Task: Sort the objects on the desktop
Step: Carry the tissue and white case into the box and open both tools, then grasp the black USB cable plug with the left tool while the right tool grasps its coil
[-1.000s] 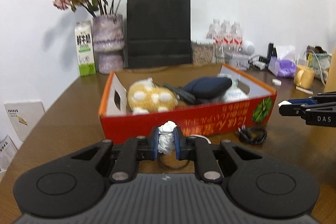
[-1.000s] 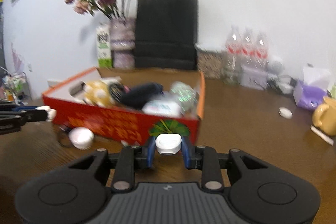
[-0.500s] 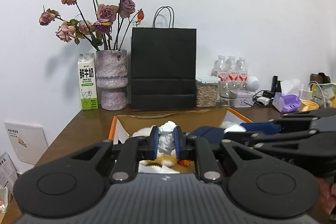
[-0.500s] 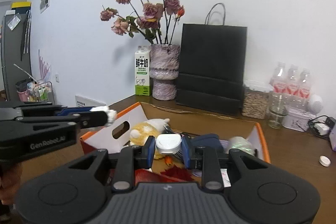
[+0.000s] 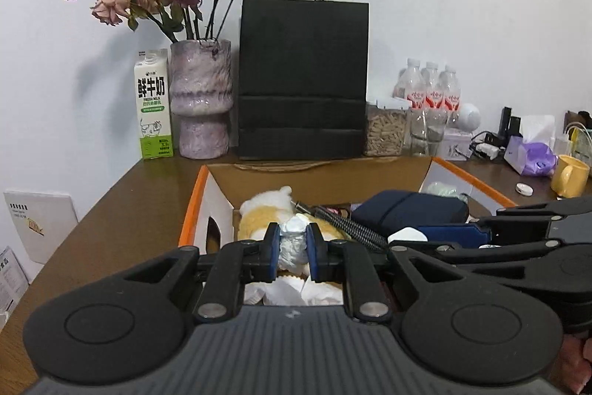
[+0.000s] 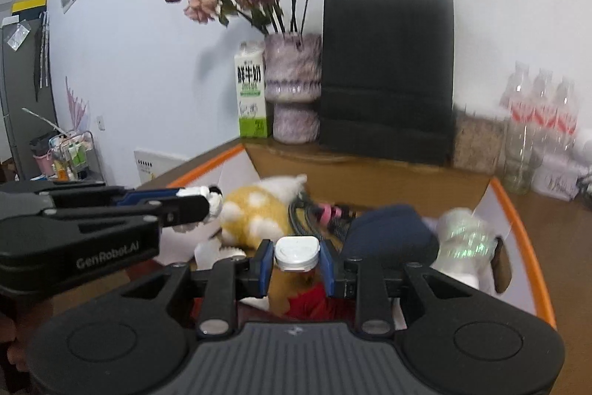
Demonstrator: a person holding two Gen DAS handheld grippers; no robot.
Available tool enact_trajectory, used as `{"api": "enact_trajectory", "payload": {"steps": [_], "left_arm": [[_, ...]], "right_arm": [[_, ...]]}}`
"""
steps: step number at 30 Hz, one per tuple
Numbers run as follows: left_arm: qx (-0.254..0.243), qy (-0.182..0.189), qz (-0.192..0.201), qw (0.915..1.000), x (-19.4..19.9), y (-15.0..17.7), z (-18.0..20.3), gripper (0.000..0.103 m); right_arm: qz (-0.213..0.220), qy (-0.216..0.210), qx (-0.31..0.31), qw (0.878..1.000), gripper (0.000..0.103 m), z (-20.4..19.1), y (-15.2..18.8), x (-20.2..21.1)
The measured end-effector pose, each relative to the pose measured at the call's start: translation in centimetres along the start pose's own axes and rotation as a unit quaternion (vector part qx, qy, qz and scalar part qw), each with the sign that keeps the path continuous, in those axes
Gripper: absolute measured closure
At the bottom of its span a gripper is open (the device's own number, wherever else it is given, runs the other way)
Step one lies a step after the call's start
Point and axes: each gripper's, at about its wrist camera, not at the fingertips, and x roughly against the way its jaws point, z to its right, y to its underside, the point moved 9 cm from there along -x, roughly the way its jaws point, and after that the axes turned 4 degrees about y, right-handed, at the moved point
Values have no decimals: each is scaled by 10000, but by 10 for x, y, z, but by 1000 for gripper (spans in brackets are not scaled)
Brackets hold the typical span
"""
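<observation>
Crumpled white wad (image 5: 292, 244) is pinched between the pads of my left gripper (image 5: 292, 248); my right gripper (image 6: 297, 260) clamps a white cap-like piece (image 6: 297, 252). I hold both above the orange-rimmed box (image 5: 192, 206), over the yellow plush (image 6: 251, 213) and navy pouch (image 5: 410, 211).

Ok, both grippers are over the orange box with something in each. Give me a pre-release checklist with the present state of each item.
1. Left gripper holds the crumpled white wad: ok.
2. Right gripper holds the small white case: ok.
3. Both loads are above the orange box, inside its rim: ok.
4. Grippers apart, not touching each other: ok.
5. Free floor under the drops: not ok; the yellow plush toy, dark pouch and braided cable fill the box.
6. Height above the contents: cannot tell.
</observation>
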Motion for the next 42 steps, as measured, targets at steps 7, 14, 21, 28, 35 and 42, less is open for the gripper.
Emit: {"api": "enact_trajectory", "payload": {"steps": [7, 14, 21, 28, 35, 42], "left_arm": [[-170, -28, 26, 9998, 1, 5, 9, 84], [-123, -292, 324, 9990, 12, -3, 4, 47], [39, -1031, 522, 9933, 20, -9, -15, 0], [-24, -960, 483, 9942, 20, -9, -11, 0], [-9, -986, 451, 9941, 18, -8, -13, 0], [-29, -969, 493, 9941, 20, -7, -11, 0]], "right_arm": [[17, 126, 56, 9999, 77, 1, 5, -1], [363, 452, 49, 9983, 39, 10, 1, 13], [579, 857, -141, 9945, 0, 32, -5, 26], [578, 880, -172, 9943, 0, 35, -4, 28], [585, 905, -208, 9940, 0, 37, -2, 30], [690, 944, -241, 9928, 0, 42, 0, 39]]}}
